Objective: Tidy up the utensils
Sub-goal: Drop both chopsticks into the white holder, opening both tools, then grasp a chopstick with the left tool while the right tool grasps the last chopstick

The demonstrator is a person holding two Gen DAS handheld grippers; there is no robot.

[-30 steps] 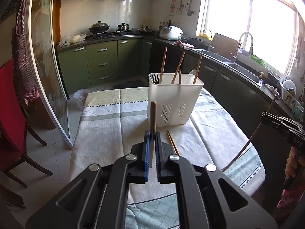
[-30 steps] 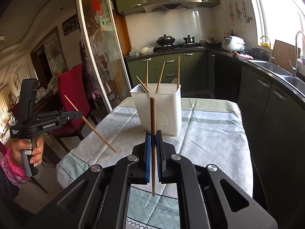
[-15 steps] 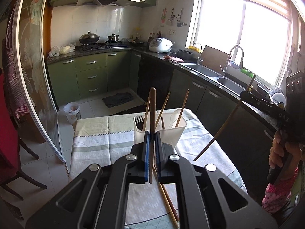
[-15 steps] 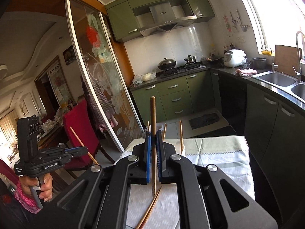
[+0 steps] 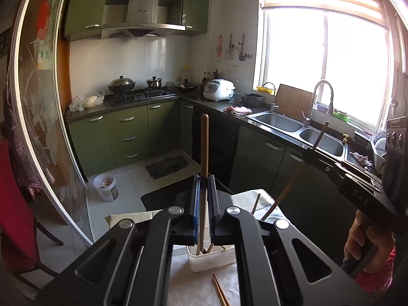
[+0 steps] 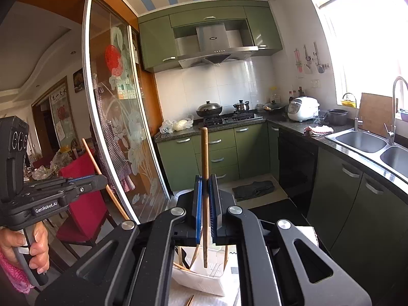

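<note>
The left gripper (image 5: 204, 204) is clamped on an upright wooden chopstick (image 5: 204, 158) at lower centre of its view. The right gripper (image 6: 205, 204) is likewise closed on its own chopstick (image 6: 204, 178), whose tip hangs over the white utensil basket (image 6: 201, 283) at the bottom of the frame. To do this well, I would keep each stick vertical, lower the tip inside the rim beside the sticks already standing there, then release. Loose chopsticks (image 5: 220, 290) lie on the table (image 5: 188, 285) beside the basket.

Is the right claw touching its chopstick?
Touching. The right wrist view shows the right claw shut on the chopstick, both blue pads pressed against its shaft.
</note>
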